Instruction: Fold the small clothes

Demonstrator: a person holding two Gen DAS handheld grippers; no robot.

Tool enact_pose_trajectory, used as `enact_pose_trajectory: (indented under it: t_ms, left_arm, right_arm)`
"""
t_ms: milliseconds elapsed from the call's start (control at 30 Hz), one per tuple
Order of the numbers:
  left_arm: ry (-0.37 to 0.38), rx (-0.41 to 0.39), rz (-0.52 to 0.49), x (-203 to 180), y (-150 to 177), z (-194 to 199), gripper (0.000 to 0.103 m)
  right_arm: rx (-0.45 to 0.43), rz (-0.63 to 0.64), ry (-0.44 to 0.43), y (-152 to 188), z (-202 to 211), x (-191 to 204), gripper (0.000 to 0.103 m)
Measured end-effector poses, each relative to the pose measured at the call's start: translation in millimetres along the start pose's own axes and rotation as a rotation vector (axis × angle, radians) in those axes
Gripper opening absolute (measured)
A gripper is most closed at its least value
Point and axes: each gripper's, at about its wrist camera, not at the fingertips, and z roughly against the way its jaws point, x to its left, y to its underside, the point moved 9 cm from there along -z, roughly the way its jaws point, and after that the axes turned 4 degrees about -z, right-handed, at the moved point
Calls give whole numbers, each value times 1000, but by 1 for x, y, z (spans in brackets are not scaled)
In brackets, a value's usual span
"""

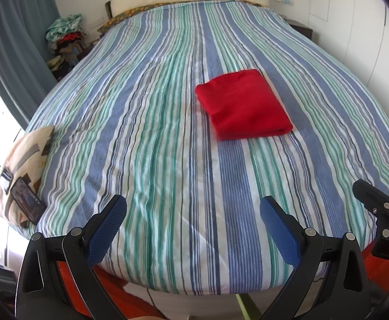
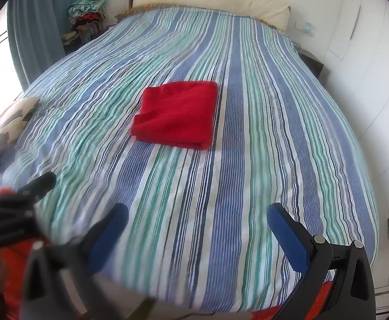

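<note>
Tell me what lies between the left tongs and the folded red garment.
Only bare striped bedspread. In the left wrist view nothing sits between the open left tongs and the folded red garment; the right wrist view shows the same.

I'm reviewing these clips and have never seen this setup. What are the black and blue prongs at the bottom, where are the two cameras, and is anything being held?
No robot here: a person holds a two-finger gripper in each hand, with a fisheye camera on each. One view looks along the left gripper, the other along the right gripper. Both stand open, holding nothing. On the striped bedspread lies a folded red garment, apart from both grippers. A patterned cushion with a phone on it sits at the bed's left edge.
</note>
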Motion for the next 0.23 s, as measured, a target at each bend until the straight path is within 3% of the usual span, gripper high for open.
enact_pose_trajectory:
  t_ms: [233]
  left_arm:
    - [7, -12, 7, -2, -2, 2, 101]
  right_arm:
    - [0, 1, 3, 0, 0, 1, 103]
